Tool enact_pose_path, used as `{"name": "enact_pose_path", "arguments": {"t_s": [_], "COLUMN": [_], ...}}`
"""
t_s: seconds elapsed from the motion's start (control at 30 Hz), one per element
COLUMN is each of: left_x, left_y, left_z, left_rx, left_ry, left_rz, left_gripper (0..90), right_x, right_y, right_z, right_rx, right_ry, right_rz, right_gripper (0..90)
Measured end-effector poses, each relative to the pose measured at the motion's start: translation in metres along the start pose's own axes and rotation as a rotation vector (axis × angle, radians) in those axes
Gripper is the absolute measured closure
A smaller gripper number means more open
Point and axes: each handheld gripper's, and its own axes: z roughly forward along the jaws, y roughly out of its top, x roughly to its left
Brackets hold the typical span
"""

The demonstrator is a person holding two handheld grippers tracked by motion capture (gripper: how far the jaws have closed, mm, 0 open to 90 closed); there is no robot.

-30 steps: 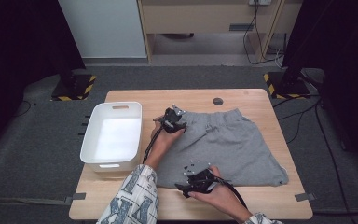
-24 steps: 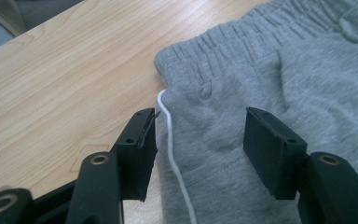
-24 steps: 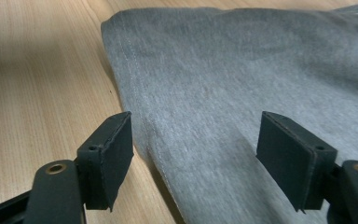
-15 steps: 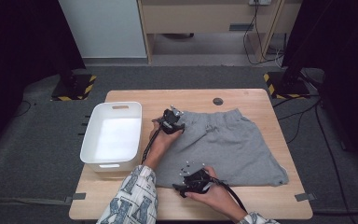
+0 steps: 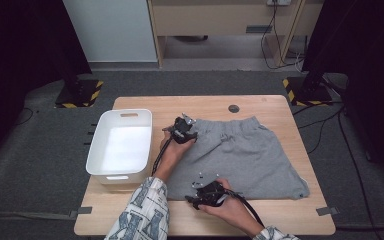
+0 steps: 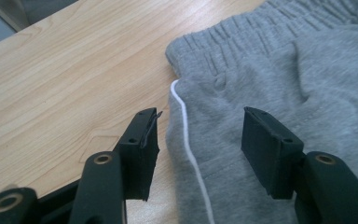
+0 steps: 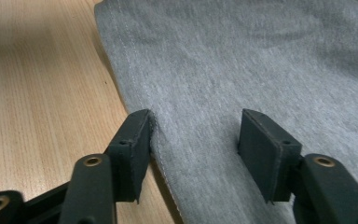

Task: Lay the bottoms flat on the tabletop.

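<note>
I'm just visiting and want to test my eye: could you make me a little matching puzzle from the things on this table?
Things:
1. shorts
2. bin
3. left hand-held gripper
4. right hand-held gripper

Descriptions:
A. white, on the table's left side
B. jaws straddle the hem edge
C. grey, spread flat
D. jaws straddle the side seam with white piping, near the waistband

Pairs: 1-C, 2-A, 3-D, 4-B
</note>
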Motion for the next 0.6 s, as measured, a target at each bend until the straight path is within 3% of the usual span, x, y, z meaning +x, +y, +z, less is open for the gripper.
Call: {"name": "enact_pose_path", "arguments": {"t_s": [0.17,0.37,0.6], "left_x": [0.0042,0.0023,0.0010], "left_y": [-0.0028,-0.0058,-0.0056], "left_z": [0.0049,0.0098,0.0092], "left_rx": [0.006,0.043,0.051], "left_ry": [-0.003,-0.010,-0.050], "left_rz": [-0.027,-0.022,-0.045], "left_gripper": [46.4,47.1,60.3], "right_x": [-0.0011,-0.0042,-0.0076], "right_y": [-0.0011,-0.0019,-0.0014], "right_z": [-0.0009,-0.0018,-0.0031], "right_rx": [-0.001,-0.003,0.005], "right_ry": [-0.001,-0.030,-0.048], "right_rz": [-0.009,-0.009,-0.002], "right_gripper": [52.8,65.5,80.3]}}
